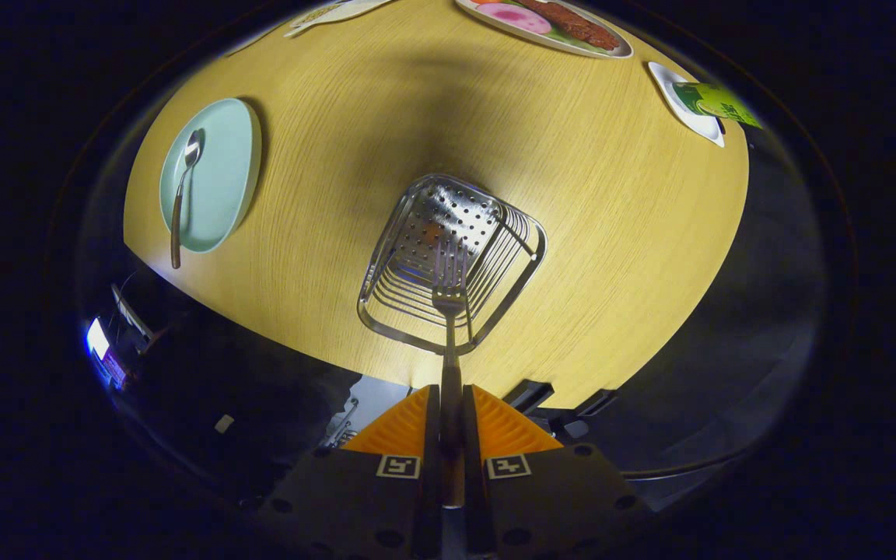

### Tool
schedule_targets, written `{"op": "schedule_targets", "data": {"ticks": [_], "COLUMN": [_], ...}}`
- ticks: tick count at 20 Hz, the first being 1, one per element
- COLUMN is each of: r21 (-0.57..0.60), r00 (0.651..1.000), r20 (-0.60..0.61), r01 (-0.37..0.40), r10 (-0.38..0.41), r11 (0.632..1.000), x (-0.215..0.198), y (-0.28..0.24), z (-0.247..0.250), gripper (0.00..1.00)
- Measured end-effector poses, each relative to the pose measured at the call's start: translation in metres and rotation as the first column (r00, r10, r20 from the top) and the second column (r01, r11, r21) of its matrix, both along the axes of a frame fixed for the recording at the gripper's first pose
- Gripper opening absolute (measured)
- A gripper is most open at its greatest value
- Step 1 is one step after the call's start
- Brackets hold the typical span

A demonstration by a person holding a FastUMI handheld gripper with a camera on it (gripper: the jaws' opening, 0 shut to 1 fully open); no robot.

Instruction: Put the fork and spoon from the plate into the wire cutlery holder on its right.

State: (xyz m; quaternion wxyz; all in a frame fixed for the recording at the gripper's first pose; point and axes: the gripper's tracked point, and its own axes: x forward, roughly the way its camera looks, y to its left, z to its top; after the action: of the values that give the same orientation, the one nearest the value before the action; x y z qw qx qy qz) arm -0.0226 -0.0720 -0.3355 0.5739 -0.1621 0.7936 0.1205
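Steel fork [449, 311] was clamped by its handle between the gripper's [450, 412] closed fingers, tines over the wire holder [452, 260] just ahead. Spoon [181, 194] lay on the round plate [222, 179], far left beyond them. Handle's end hidden.

Fork [449, 299]: polished metal, bright glints on the tines, handle pinched between both ridged fingers of the gripper [450, 420].

Cutlery holder [452, 260], just ahead of the fingers: shiny chromed wire walls, perforated sheet-metal base, mirror-like.

Table [572, 233]: pale wood-grain top, fine straight lines, satin sheen.

Plate [222, 175], at ten o'clock from the holder: smooth, matt-to-soft gloss, looks like ceramic or plastic; cannot tell which.

Spoon [182, 187] on it: glossy metal bowl, duller darker handle.
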Motion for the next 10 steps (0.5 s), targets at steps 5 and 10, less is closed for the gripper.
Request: {"op": "schedule_targets", "data": {"ticks": [5, 10], "r21": [0.068, 0.173], "r00": [0.981, 0.867], "r20": [0.181, 0.476], "r01": [0.057, 0.074], "r10": [-0.069, -0.149], "r11": [0.996, 0.982], "x": [0.023, 0.035], "y": [0.002, 0.010], "z": [0.003, 0.033], "gripper": [0.28, 0.28]}}
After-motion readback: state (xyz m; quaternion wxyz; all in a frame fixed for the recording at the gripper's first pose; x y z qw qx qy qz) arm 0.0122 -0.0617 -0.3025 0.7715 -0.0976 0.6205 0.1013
